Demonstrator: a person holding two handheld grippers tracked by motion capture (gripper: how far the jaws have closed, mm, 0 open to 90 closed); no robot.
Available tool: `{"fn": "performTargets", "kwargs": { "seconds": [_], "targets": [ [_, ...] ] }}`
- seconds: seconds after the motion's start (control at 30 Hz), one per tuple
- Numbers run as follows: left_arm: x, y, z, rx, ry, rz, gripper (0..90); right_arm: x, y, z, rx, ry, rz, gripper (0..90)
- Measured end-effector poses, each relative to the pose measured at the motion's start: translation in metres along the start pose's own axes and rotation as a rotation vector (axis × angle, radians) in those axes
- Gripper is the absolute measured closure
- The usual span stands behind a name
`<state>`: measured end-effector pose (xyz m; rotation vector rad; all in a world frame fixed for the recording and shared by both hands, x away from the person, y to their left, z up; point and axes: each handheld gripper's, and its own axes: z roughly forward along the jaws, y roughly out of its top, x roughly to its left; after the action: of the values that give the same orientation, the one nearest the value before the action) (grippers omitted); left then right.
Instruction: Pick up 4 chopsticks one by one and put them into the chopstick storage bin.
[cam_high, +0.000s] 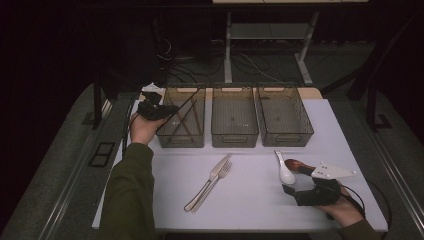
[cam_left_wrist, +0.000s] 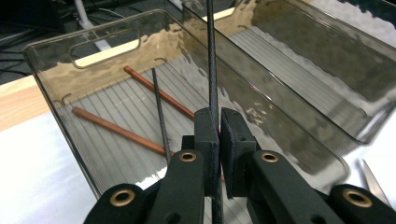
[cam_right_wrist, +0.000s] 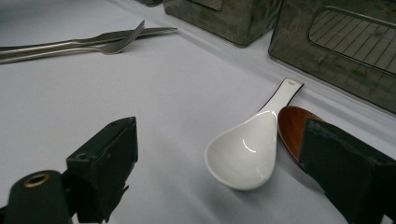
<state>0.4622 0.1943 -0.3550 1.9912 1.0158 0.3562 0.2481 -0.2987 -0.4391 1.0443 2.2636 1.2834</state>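
Black and slim, a textured chopstick (cam_left_wrist: 212, 70) is clenched in our left tongs (cam_left_wrist: 219, 122) above the ribbed, smoky clear left bin (cam_high: 165, 137) at the counter's (cam_high: 250, 205) far left. From our left gripper view, two reddish-brown chopsticks (cam_left_wrist: 119, 130) and another black one (cam_left_wrist: 159, 109) lie inside. Our right tongs (cam_right_wrist: 224, 163) gape, released, near the right edge around a glossy white spoon (cam_right_wrist: 247, 151) touching a brown wooden spoon (cam_right_wrist: 292, 128). A metal fork (cam_high: 212, 186) and knife (cam_high: 204, 184) lie mid-counter, before two more bins (cam_high: 235, 136).

Chopsticks (cam_high: 182, 121) lie in the left bin (cam_high: 173, 141); fork (cam_high: 218, 180) and spoons (cam_high: 286, 170) lie before it, rightward.
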Motion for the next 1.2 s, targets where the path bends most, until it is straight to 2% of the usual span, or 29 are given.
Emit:
{"fn": "performTargets", "kwargs": {
  "seconds": [0.1,0.2,0.4,0.67,0.7,0.73,0.9,1.0,1.07,1.2],
  "targets": [
    [0.005,0.001,0.007,0.013,0.012,0.007,85.5,0.0,0.0,0.001,0.005,0.004,-0.004,12.2],
    [0.007,-0.001,0.014,-0.005,0.013,-0.023,85.4,0.0,0.0,0.001,0.006,0.004,-0.006,12.2],
    [0.007,-0.004,0.025,0.0,0.026,-0.043,85.4,-0.001,0.0,0.0,0.007,0.002,-0.003,12.2],
    [0.002,-0.007,0.035,0.045,0.041,-0.045,84.7,0.0,0.0,0.0,0.004,0.004,-0.008,12.2],
    [0.002,-0.008,0.035,0.045,0.059,-0.043,82.6,0.0,0.0,0.0,0.005,0.004,-0.007,12.2],
    [0.002,-0.008,0.035,0.043,0.058,-0.047,78.2,0.0,0.0,0.0,0.005,0.004,-0.008,12.2],
    [-0.001,-0.007,0.032,0.043,0.062,-0.03,69.8,0.0,0.0,0.0,0.004,0.003,-0.008,12.2],
    [-0.004,-0.006,0.029,0.046,0.05,-0.015,63.0,0.0,0.0,0.0,0.005,0.001,-0.006,12.2],
    [-0.008,-0.006,0.025,0.048,0.047,0.012,58.8,0.0,0.0,0.0,0.004,0.001,-0.007,12.2],
    [-0.013,-0.008,0.02,0.043,0.017,0.029,52.3,0.0,-0.001,0.001,0.006,-0.001,-0.011,12.2]
  ]
}}
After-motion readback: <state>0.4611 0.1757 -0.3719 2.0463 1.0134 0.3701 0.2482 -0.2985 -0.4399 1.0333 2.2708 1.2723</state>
